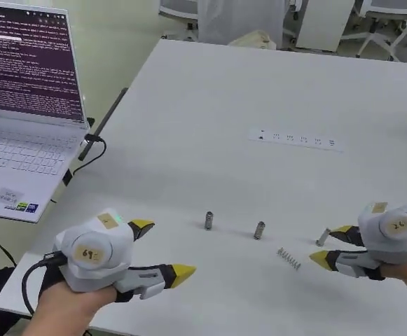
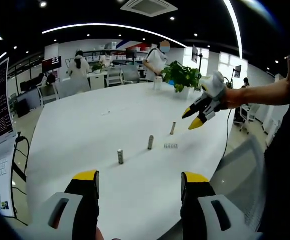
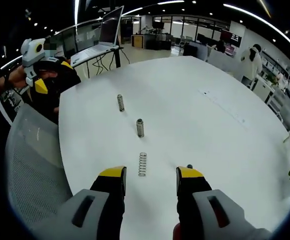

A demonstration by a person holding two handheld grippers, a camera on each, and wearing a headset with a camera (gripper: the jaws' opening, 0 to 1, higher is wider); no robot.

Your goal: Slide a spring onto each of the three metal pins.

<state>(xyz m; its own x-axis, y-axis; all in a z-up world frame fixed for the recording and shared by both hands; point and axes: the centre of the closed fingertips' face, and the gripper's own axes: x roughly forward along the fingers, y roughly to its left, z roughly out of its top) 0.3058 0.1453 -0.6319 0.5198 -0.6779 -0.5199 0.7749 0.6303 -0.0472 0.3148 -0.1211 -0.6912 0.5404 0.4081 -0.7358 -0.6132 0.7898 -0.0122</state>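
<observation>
Three small metal pins stand in a row on the white table (image 1: 259, 91). The left pin (image 1: 209, 221) and the middle pin (image 1: 259, 230) look ribbed, as if a spring is around each. The right pin (image 1: 323, 237) looks bare and stands just by my right gripper (image 1: 331, 243), which is open and holds nothing. A loose spring (image 1: 288, 258) lies flat in front of that gripper; in the right gripper view the spring (image 3: 142, 164) lies just ahead of the jaws (image 3: 150, 175). My left gripper (image 1: 162, 249) is open and empty, left of the pins and nearer to me.
An open laptop (image 1: 21, 105) with a cable (image 1: 84, 157) sits on a side table at the left. A flush power strip (image 1: 295, 138) lies in the table's middle. The near table edge runs just under both grippers. Chairs (image 1: 392, 28) stand beyond the far edge.
</observation>
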